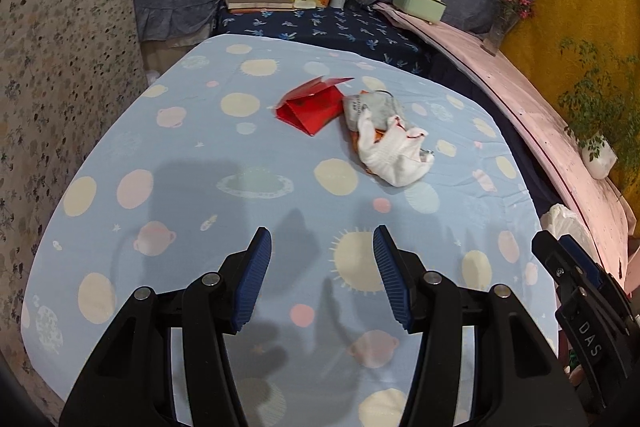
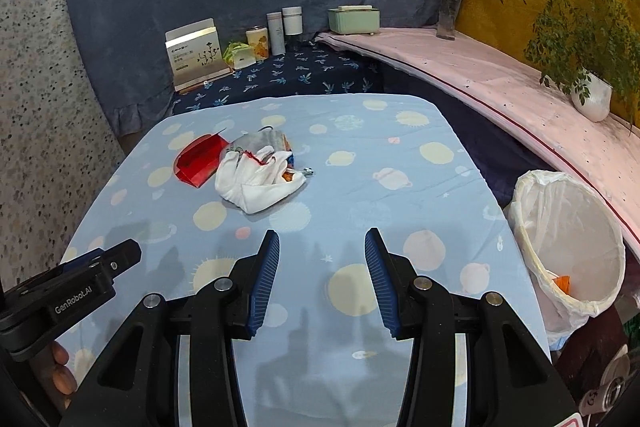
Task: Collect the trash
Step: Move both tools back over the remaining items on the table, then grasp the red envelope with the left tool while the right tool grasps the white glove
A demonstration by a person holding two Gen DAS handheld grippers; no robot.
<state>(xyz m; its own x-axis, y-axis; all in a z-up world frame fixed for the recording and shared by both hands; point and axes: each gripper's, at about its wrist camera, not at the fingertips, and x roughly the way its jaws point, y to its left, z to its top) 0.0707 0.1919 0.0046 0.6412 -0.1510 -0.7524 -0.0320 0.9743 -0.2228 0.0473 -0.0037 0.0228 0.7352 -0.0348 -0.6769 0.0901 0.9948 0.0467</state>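
Now both the left tool (image 1: 322,267) and the right tool (image 2: 322,271) hover with fingers spread wide and empty above the table (image 2: 400,155), while the red carton (image 1: 310,105) and crumpled white trash (image 1: 394,151) lie touching farther ahead, well apart from the lined bin (image 2: 568,239).

"DAS" on the right gripper (image 1: 586,291) body; "GenRobot.AI" on the left gripper (image 2: 86,283) body; box lettering illegible.
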